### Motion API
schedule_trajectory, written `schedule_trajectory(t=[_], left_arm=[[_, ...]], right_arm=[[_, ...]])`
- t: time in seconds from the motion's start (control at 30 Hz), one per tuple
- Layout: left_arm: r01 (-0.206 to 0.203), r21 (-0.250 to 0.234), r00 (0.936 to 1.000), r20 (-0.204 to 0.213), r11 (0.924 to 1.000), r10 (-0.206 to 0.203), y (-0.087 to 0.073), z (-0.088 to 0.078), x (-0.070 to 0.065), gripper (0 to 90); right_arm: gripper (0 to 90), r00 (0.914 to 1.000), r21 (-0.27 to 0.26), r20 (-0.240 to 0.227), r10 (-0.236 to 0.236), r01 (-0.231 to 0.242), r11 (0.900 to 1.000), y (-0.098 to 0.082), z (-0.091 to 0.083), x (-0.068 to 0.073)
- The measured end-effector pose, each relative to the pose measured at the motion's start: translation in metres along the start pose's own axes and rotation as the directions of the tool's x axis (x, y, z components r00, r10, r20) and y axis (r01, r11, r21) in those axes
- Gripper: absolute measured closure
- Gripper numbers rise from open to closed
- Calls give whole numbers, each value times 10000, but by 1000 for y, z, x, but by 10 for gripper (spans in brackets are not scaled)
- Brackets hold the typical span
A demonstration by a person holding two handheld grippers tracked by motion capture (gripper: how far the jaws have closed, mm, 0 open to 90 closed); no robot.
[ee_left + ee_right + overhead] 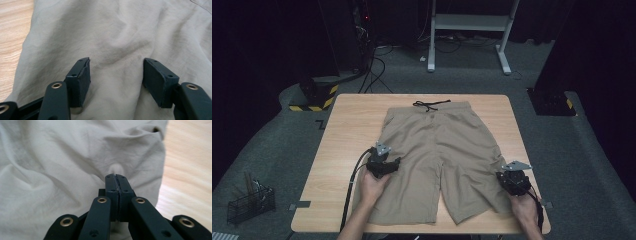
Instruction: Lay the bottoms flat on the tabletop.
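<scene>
Khaki shorts (439, 155), flat on counter (342, 130), legs toward person. Left gripper (116, 72): fingers released, straddling left-leg fabric. Right gripper (116, 181): clenched, pinching right-leg outer edge.

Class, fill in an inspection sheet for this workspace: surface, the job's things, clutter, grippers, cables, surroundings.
Surface: wooden table, bare around the garment.
Job's things: beige shorts spread flat, black drawstring at the far waistband.
Clutter: nothing seen on the table.
Grippers: left gripper open over the fabric; right gripper shut, a small fold of cloth rising at its tips.
Cables: black cable trailing from the left gripper.
Surroundings: grey carpet, wire basket, white stand, floor cables.
</scene>
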State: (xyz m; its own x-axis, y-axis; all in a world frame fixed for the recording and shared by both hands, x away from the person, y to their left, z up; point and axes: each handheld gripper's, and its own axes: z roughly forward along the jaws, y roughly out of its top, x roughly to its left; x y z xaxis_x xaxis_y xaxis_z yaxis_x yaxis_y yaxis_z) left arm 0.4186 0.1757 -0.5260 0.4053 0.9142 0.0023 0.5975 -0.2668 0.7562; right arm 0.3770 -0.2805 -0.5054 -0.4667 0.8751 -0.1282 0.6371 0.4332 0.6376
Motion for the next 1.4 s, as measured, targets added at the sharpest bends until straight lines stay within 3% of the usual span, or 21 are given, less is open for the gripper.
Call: schedule_trajectory(t=[0.13, 0.23, 0.33, 0.4, 0.47, 0.57, 0.67, 0.83, 1.07, 1.17, 1.27, 1.4], left_arm=[[-14, 11, 10000, -30, 10000, 14, 0, 0, 0, 385], [-10, 23, 10000, -20, 10000, 10, 0, 0, 0, 384], [-5, 24, 10000, -23, 10000, 5, 0, 0, 0, 382], [-16, 26, 10000, -38, 10000, 16, 0, 0, 0, 382], [7, 35, 10000, -53, 10000, -6, 0, 0, 0, 378], [3, 42, 10000, -58, 10000, -3, 0, 0, 0, 376], [8, 49, 10000, -57, 10000, -8, 0, 0, 0, 376], [55, 19, 10000, -44, 10000, -55, 0, 0, 0, 375], [31, 25, 10000, -55, 10000, -31, 0, 0, 0, 376], [18, 18, 10000, -63, 10000, -18, 0, 0, 0, 375], [-22, 36, 10000, -72, 10000, 22, 0, 0, 0, 376], [-3, 50, 10000, -56, 10000, 3, 0, 0, 0, 375]], right_arm=[[896, 9989, -586, 31, 477, -474, 9972, 5, -9, -14], [895, 9981, -773, 297, 545, -521, 9956, 10, -9, -21], [873, 9976, -128, 550, 423, -416, 9991, 14, 5, -28], [784, 9974, 279, 667, 287, -307, 9991, 13, 12, -29], [714, 9985, 107, 455, 293, -299, 9995, 13, 10, -25], [637, 9993, -609, 194, 305, -292, 9977, 16, -3, -14], [618, 9995, -920, -312, 32, -61, 9957, 22, -7, -1], [651, 9959, -1076, -785, -451, 365, 9935, 28, 4, 16], [659, 9878, -885, -1426, -623, 500, 9948, 34, 15, 33], [700, 9850, -633, -1630, -558, 460, 9969, 35, 22, 34], [750, 9790, -333, -1837, -884, 837, 9959, 34, 26, 41], [790, 9748, -402, -2079, -813, 746, 9964, 30, 24, 47]])
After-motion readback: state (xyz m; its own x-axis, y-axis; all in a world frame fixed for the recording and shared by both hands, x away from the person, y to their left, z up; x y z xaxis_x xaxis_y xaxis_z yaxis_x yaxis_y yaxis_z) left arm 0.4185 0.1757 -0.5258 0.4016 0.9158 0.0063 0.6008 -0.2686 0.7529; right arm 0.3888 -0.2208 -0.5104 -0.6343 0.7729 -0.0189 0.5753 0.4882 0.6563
